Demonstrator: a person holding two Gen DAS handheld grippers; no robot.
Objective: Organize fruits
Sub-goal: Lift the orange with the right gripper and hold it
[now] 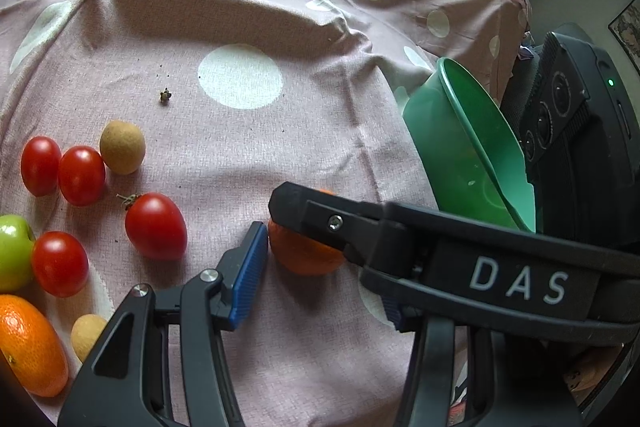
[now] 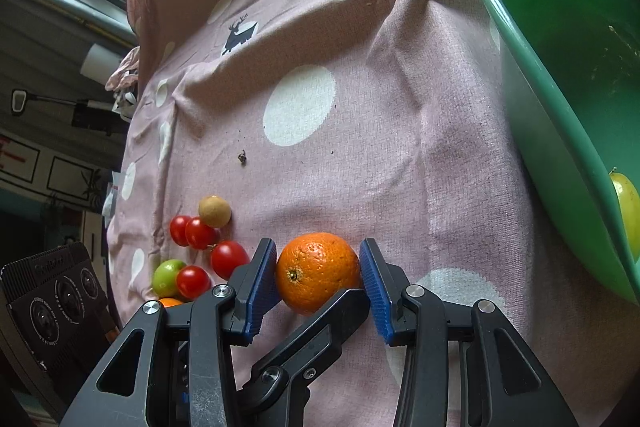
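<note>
An orange [image 2: 318, 270] lies on the pink dotted cloth between the blue pads of my right gripper [image 2: 320, 281], which is open around it; the pads stand close on either side. The same orange [image 1: 304, 253] shows in the left wrist view, partly hidden by the other gripper's black finger [image 1: 320, 223]. My left gripper [image 1: 320, 279] is open, with its left pad [image 1: 248, 273] beside the orange. A green bowl [image 2: 560, 115] stands tilted at the right with a yellow-green fruit [image 2: 630, 207] inside.
Several red tomatoes [image 1: 156, 225], two brown longans [image 1: 122, 147], a green fruit [image 1: 12, 251] and another orange [image 1: 30, 345] lie at the left. A small dry stem [image 1: 165, 95] lies on the cloth [image 1: 280, 147]. The bowl [image 1: 472, 147] stands at the table's right edge.
</note>
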